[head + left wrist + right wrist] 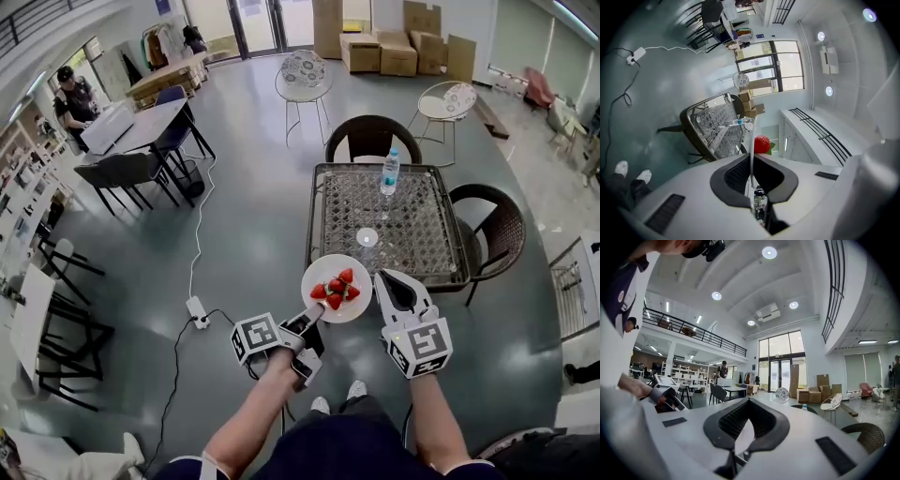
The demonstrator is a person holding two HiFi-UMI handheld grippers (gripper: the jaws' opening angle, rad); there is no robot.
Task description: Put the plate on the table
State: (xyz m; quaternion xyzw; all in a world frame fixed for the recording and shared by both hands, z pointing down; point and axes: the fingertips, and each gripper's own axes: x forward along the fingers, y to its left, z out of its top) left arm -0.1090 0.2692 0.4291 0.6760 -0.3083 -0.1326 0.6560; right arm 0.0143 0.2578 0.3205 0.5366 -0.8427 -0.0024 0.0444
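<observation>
A white plate [330, 269] with several red strawberries [336, 286] hangs in the air just off the near edge of the wicker-framed glass table [424, 251]. My left gripper [314, 317] is shut on the plate's near-left rim. In the left gripper view the plate's rim [752, 140] runs edge-on between the pads of the left gripper [751, 176], and one strawberry [762, 144] shows past it. My right gripper [385, 277] hovers just right of the plate, shut and holding nothing. Nothing lies between the pads of the right gripper [749, 401] in its own view.
On the table stand a water bottle [390, 172] and a clear glass [367, 239]. Dark wicker chairs stand at its far side [373, 136] and right side [497, 225]. A power strip [197, 309] and its cables lie on the floor to the left.
</observation>
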